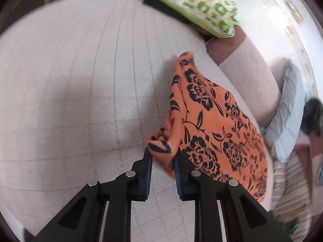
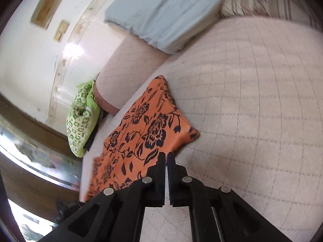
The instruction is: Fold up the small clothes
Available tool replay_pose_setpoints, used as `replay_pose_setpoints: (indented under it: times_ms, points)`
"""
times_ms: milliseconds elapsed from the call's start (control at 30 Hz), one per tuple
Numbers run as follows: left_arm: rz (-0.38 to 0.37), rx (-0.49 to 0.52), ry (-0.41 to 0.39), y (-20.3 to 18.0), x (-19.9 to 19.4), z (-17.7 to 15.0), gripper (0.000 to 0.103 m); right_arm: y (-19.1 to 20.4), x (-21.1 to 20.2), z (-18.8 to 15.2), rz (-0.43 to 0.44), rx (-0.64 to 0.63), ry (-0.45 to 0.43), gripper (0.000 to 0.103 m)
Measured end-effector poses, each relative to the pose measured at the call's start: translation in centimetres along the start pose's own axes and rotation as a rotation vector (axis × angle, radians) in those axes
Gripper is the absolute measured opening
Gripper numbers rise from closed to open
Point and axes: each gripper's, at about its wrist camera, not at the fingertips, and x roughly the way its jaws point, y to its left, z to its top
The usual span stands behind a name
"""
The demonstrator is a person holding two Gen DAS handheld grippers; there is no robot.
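Orange floral-print fabric garment with black flowers (image 1: pixel 210 121) is spread on the pale quilted mattress cover with grid stitching (image 1: pixel 80 80), near that cover's edge.

Left gripper (image 1: pixel 162 159): a bunched corner of the garment is pinched between the blue-padded jaws, which are nearly together with cloth filling the gap. In the left wrist view the rest of the garment is seen running up and to the right from the jaws, partly lifted off the mattress cover.

Right gripper (image 2: pixel 167 155): jaws are clenched, only a thin slit being left between them. The garment's lower edge (image 2: pixel 141 133) sits right at the fingertips; a thin hem appears to be caught there, though the contact itself is hidden by the jaw tips. In the right wrist view the garment is seen extending up and to the left from the jaws, with one pointed corner resting on the mattress cover (image 2: pixel 252 100) just right of the tips.

A green-and-white patterned cushion (image 2: pixel 81 121) is placed beyond the mattress cover's far edge. A light blue folded cloth (image 2: pixel 161 12) is laid at another edge of the cover, well apart from the garment.
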Motion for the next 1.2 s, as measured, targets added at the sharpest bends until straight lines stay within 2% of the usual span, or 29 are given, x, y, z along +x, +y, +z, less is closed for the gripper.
replay_pose_setpoints:
  times_ms: [33,67,100,167,200,233,267,300,367,433,500,567,633,667,700,733,767,833,967,1100,1200]
  points:
    - [0.007,0.02,-0.009,-0.4,-0.3,-0.2,0.023,0.1,0.7,0.2,-0.025,-0.008,0.021,0.007]
    - [0.01,0.034,-0.009,-0.8,-0.4,-0.4,0.033,0.0,1.3,0.3,-0.04,-0.008,0.035,0.008]
    - [0.007,0.032,-0.001,-1.0,-0.3,-0.6,0.051,-0.5,1.9,0.5,-0.036,0.016,0.044,0.009]
    - [-0.021,-0.026,0.042,-1.0,0.6,-0.9,0.07,-1.8,2.9,1.1,0.021,0.117,0.053,0.013]
    - [-0.04,-0.051,0.053,-0.9,1.1,-1.0,0.071,-2.2,3.3,1.3,0.039,0.146,0.053,0.031]
    - [-0.062,-0.087,0.069,-0.8,1.9,-0.9,0.071,-2.5,3.5,1.4,0.045,0.165,0.048,0.059]
    - [-0.066,-0.109,0.083,-0.7,2.6,-0.9,0.072,-2.7,3.7,1.5,0.046,0.184,0.03,0.069]
    - [-0.058,-0.131,0.098,-0.7,3.5,-0.8,0.073,-2.9,3.9,1.6,0.047,0.195,0.008,0.07]
    - [-0.046,-0.18,0.111,-0.4,5.2,-0.7,0.074,-3.2,5.0,2.0,0.041,0.2,0.024,0.07]
    - [-0.059,-0.198,0.061,-0.8,5.5,-0.2,0.082,-4.0,6.3,2.3,0.055,0.237,0.045,0.07]
    - [-0.073,-0.197,0.044,-1.5,5.9,0.6,0.082,-4.8,8.0,2.8,0.097,0.275,0.064,0.068]
    - [-0.071,-0.207,0.044,-2.0,7.0,1.5,0.082,-4.9,9.5,3.4,0.091,0.278,0.067,0.068]
    - [-0.081,-0.223,0.028,-2.2,7.5,2.1,0.081,-4.6,10.6,4.1,0.112,0.262,0.048,0.058]
    - [-0.078,-0.212,0.026,-2.5,7.9,2.4,0.069,-4.4,11.3,4.4,0.116,0.246,0.049,0.042]
    - [-0.06,-0.203,0.03,-2.5,8.2,2.6,0.043,-4.2,11.7,4.6,0.101,0.24,0.051,0.036]
    - [-0.03,-0.186,0.04,-2.6,8.6,2.8,0.035,-4.0,11.8,4.6,0.098,0.234,0.046,0.032]
    - [-0.035,-0.178,0.046,-2.7,8.8,2.9,0.032,-3.8,11.6,4.6,0.096,0.22,0.04,0.03]
    - [-0.054,-0.16,0.034,-2.7,8.7,3.0,0.028,-2.6,10.4,4.7,0.093,0.172,0.016,0.026]
    - [-0.097,-0.128,0.008,-2.8,7.3,3.3,0.025,-0.2,7.3,3.9,0.078,0.094,-0.029,0.023]
    - [-0.098,-0.039,0.0,-2.8,4.9,3.1,0.025,0.9,4.9,1.9,0.052,0.066,-0.035,0.023]
    - [-0.108,-0.047,0.02,-1.8,3.7,2.2,0.025,0.4,2.9,0.2,0.034,0.077,-0.02,0.023]
